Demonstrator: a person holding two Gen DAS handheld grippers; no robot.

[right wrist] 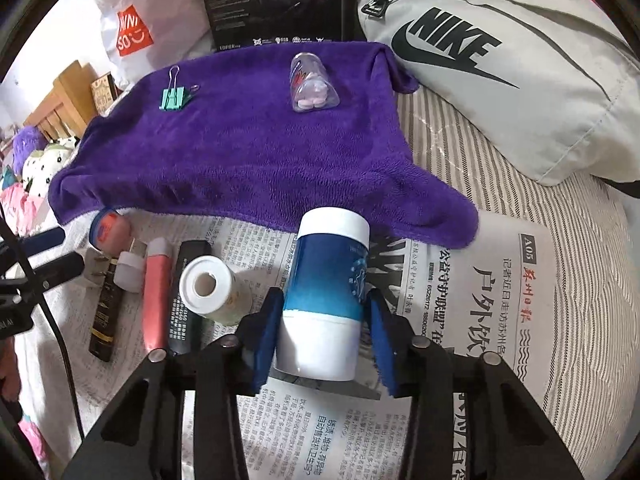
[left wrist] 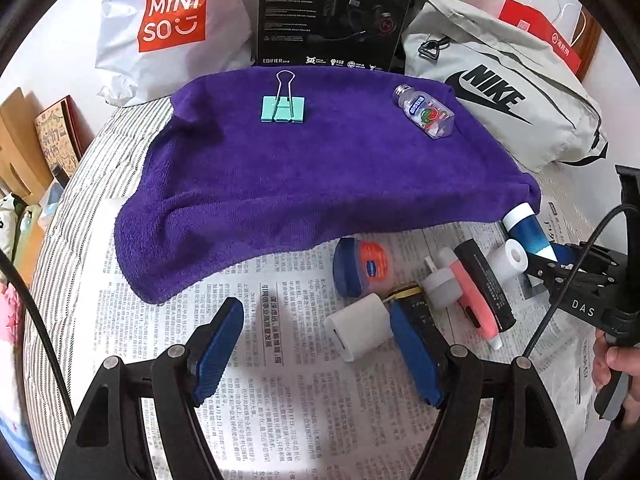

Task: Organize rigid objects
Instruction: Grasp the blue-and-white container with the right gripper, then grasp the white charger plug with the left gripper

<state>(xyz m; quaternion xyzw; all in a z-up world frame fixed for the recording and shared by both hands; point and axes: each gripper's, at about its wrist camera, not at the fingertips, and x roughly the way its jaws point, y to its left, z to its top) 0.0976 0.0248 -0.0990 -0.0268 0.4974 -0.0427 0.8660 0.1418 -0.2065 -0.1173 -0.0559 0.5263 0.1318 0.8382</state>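
A purple towel (left wrist: 320, 168) carries a green binder clip (left wrist: 283, 107) and a small clear bottle (left wrist: 428, 111). On the newspaper in front of it lie a blue jar with an orange label (left wrist: 360, 266), a white charger plug (left wrist: 358, 332), a black-and-gold tube (right wrist: 105, 312), a pink tube (left wrist: 474, 300), a black tube (left wrist: 486, 284) and a white roll-shaped bottle (right wrist: 208, 290). My left gripper (left wrist: 316, 354) is open above the paper, with the charger plug just inside its right finger. My right gripper (right wrist: 326, 328) is shut on the lying blue and white bottle (right wrist: 326, 280).
A grey Nike bag (left wrist: 508, 92) lies at the back right, a black Edifier box (left wrist: 332, 12) stands behind the towel, and a white Miniso bag (left wrist: 168, 20) is at the back left. Striped bedding (right wrist: 500, 160) surrounds the newspaper (left wrist: 256, 360). A hand (left wrist: 616, 364) holds the right gripper's handle.
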